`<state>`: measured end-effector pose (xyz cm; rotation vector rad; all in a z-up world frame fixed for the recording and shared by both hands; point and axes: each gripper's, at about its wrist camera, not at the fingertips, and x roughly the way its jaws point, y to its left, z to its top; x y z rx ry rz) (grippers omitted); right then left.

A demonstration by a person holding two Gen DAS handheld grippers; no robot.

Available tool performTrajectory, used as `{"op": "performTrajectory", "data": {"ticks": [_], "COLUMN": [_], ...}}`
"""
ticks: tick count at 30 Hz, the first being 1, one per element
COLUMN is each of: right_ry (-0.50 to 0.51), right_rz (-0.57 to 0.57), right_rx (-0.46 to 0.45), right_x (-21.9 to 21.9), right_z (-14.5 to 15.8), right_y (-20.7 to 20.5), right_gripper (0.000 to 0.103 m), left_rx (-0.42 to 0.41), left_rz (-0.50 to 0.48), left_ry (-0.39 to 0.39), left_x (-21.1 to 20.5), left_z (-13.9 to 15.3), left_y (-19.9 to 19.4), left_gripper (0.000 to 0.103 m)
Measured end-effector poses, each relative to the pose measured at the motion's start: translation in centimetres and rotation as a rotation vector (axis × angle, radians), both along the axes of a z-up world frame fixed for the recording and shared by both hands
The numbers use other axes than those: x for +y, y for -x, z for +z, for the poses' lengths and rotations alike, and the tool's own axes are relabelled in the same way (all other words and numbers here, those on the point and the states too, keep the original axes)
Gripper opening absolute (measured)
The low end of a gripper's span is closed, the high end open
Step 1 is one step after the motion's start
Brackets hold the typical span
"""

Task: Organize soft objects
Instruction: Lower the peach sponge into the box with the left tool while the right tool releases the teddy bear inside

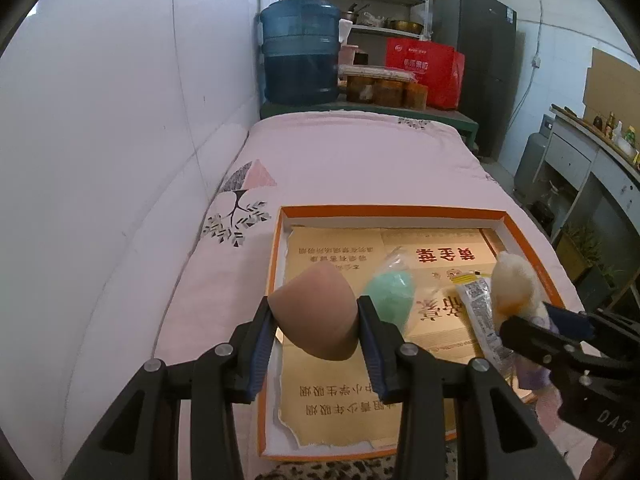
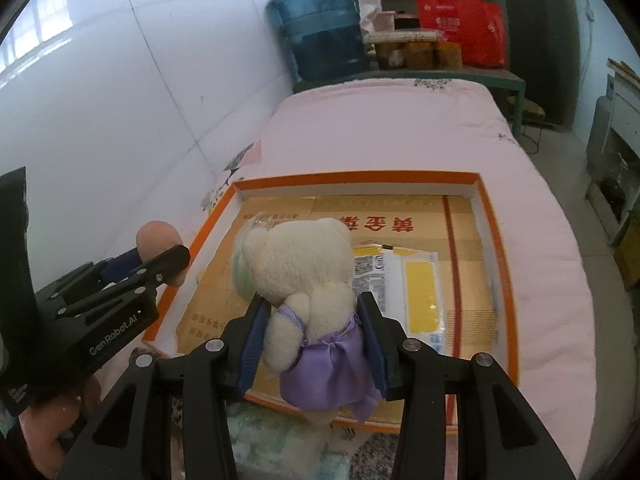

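My left gripper [image 1: 316,320] is shut on a tan makeup sponge [image 1: 316,316], held over the near left of an orange-rimmed box [image 1: 394,212]. A green sponge in clear wrap [image 1: 390,294] and a yellow-and-white packet [image 1: 478,304] lie inside on gold cardboard. My right gripper [image 2: 310,332] is shut on a cream plush bear in a purple dress [image 2: 304,272], above the box's [image 2: 356,178] near edge. The bear [image 1: 514,286] and right gripper [image 1: 548,330] show at the right of the left wrist view. The packet [image 2: 404,280] lies right of the bear; the left gripper [image 2: 160,264] with the sponge [image 2: 156,238] is at left.
The box rests on a pink quilted bed [image 1: 360,152] against a white wall [image 1: 120,120]. A blue water jug [image 1: 300,52], jars [image 1: 384,88] and a red bag [image 1: 428,68] stand behind the bed. A cabinet [image 1: 592,168] runs along the right. A patterned cloth [image 2: 280,440] lies near.
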<state>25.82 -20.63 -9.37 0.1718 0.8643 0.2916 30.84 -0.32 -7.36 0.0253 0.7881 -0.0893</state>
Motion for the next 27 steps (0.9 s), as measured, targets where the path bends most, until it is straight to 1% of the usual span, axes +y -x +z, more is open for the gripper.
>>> {"op": "performTrajectory", "data": {"ticks": [5,12,19,23,24,27], "right_ry": [0.006,0.034,0.062,0.074,0.075,0.076], "right_rz": [0.007,0.01,0.021,0.018,0.018,0.014], "right_rx": [0.026,0.071,0.075,0.065,0.065,0.06], "right_x": [1.1,1.8,2.2,2.4,2.4,2.6], "right_z": [-1.1,-2.8,-3.2,-3.1,-3.2,-3.1], "right_y": [-1.3,-2.2,-2.5,-2.3,-2.2,-2.0], "right_gripper": [0.046,0.047,0.049,0.053,0.053,0.055], "left_rx": [0.016,0.062,0.115,0.111,0.109,0.096], "left_rz": [-0.002,-0.023,-0.02,-0.038,-0.038,-0.032], "left_ry": [-0.002,-0.004,0.039,0.018,0.027,0.037], "left_x": [0.2,-0.1,0.6,0.4,0.4,0.5], "left_z": [-0.6,-2.2,-3.5,-3.8,-3.7,-3.6], "left_y": [-0.7,-1.3,-1.6,-1.3,-1.2,-0.9], "left_gripper": [0.041,0.041,0.042,0.044,0.044,0.054]}}
